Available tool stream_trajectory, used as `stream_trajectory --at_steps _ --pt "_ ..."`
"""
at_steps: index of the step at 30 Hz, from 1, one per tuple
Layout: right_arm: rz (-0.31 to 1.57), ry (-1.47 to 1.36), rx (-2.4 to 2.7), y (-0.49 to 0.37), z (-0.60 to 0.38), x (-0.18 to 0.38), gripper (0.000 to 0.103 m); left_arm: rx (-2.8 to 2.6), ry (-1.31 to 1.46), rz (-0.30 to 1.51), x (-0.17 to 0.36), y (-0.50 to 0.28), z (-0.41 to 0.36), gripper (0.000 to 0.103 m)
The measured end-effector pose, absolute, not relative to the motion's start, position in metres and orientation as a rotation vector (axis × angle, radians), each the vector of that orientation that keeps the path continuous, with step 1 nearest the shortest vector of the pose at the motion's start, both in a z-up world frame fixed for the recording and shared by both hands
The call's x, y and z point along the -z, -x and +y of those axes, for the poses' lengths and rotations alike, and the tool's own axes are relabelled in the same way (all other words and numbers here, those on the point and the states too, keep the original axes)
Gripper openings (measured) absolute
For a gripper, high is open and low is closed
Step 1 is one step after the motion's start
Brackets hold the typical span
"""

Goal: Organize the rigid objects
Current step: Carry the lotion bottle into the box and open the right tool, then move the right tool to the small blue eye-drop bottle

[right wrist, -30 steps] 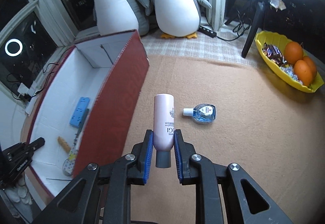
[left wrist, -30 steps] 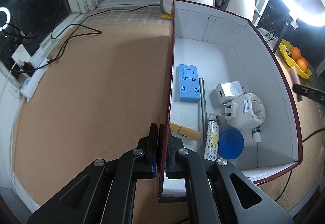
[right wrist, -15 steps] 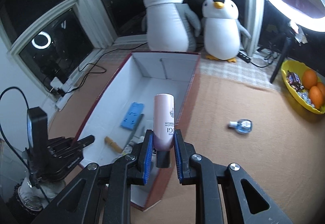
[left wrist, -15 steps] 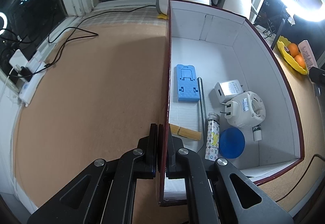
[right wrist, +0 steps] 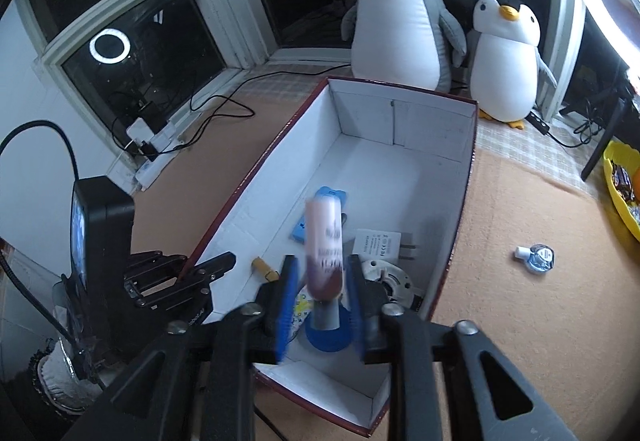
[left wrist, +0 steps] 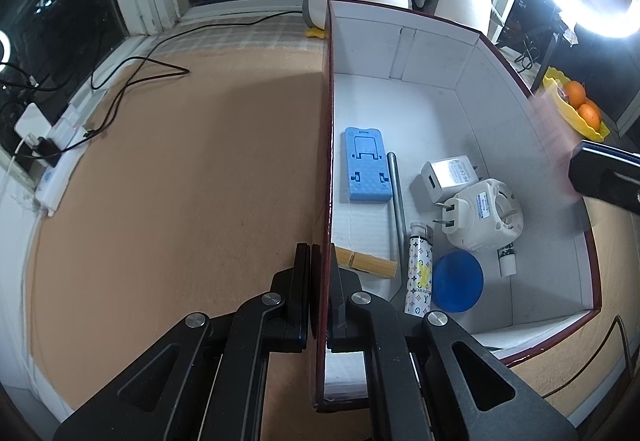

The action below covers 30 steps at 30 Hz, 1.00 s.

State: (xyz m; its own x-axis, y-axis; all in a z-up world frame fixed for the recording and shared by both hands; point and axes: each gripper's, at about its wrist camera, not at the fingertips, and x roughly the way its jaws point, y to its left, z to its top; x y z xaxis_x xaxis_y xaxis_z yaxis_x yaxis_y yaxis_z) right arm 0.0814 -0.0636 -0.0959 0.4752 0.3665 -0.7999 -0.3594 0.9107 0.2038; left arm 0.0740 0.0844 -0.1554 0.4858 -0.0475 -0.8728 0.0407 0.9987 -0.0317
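Your right gripper [right wrist: 322,307] has carried the pink bottle [right wrist: 324,241] from the bench to above the box [right wrist: 466,177]; its jaws are opening (bottle blurred, between them), while your left gripper [left wrist: 320,301] stays clamped on the box wall

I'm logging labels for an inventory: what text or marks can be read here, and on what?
"LOUIS VUITTON", small, on the monogram tube.
Pink bottle: dark print, motion-blurred, unreadable.
White charger: fine print, too small.
Round white plug adapter: label too small.
Small clear bottle: label unreadable.

Phone stand [left wrist: 365,169], charger [left wrist: 447,177], disc [left wrist: 457,281] in box [left wrist: 432,53]; penguins [right wrist: 400,17] behind.
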Motion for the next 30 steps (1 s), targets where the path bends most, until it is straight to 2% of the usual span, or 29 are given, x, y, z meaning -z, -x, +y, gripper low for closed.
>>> stream_trajectory --at_steps 1,3,12,20,22,30 --pt "0.972 -0.005 -0.449 -0.08 -0.063 0.095 0.041 0.054 0.007 1.062 0.155 -0.074 0.084 0.004" --pt "0.956 0.01 -0.451 -0.077 -0.061 0.092 0.044 0.054 0.007 1.062 0.156 -0.074 0.084 0.004" --pt "0.965 -0.026 -0.43 -0.079 -0.073 0.093 0.048 0.054 0.002 1.064 0.156 -0.076 0.083 0.004" --pt "0.94 -0.167 -0.317 -0.08 -0.135 0.092 0.048 0.059 -0.009 1.07 0.156 -0.075 0.083 0.004" --pt "0.94 -0.199 -0.26 -0.08 -0.16 0.097 0.051 0.058 -0.011 1.071 0.156 -0.075 0.082 0.004" --pt "1.025 -0.264 -0.087 -0.097 -0.23 0.14 0.052 0.048 -0.023 1.075 0.155 -0.075 0.08 0.004"
